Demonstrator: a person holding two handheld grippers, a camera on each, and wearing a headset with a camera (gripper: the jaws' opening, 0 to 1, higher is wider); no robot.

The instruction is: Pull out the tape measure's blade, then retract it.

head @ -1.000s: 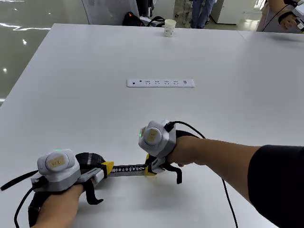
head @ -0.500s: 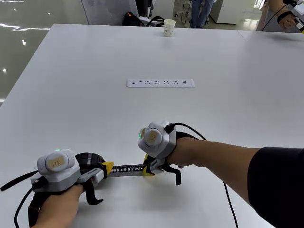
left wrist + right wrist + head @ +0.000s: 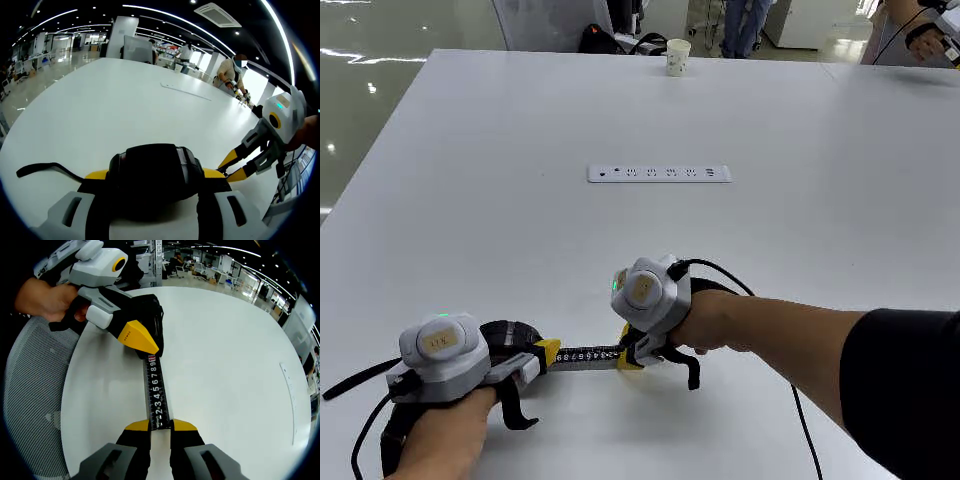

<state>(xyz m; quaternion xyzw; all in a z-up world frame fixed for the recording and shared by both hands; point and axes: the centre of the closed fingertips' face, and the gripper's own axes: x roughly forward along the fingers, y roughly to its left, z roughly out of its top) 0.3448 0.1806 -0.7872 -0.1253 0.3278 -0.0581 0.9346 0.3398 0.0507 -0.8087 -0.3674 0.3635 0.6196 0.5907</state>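
The tape measure's black case (image 3: pixel 508 334) lies on the white table (image 3: pixel 620 110) at the near left, and my left gripper (image 3: pixel 544 352) is shut on it. In the left gripper view the case (image 3: pixel 150 170) sits between that gripper's yellow-tipped jaws. A short length of blade (image 3: pixel 582 354) runs right from the case to my right gripper (image 3: pixel 629 358), which is shut on the blade's end. The right gripper view shows the numbered blade (image 3: pixel 156 390) leading from my right gripper (image 3: pixel 160 425) up to the case (image 3: pixel 148 307) and the left gripper (image 3: pixel 139 337).
A white power strip (image 3: pixel 659 174) lies mid-table and a paper cup (image 3: pixel 677 57) stands near the far edge. A black cable (image 3: pixel 792 395) trails from the right gripper. A black strap (image 3: pixel 348 381) lies at the near left. People stand beyond the table.
My right gripper has slid a little to the left toward the case, so the exposed blade is slightly shorter. The left gripper and the case have stayed put.
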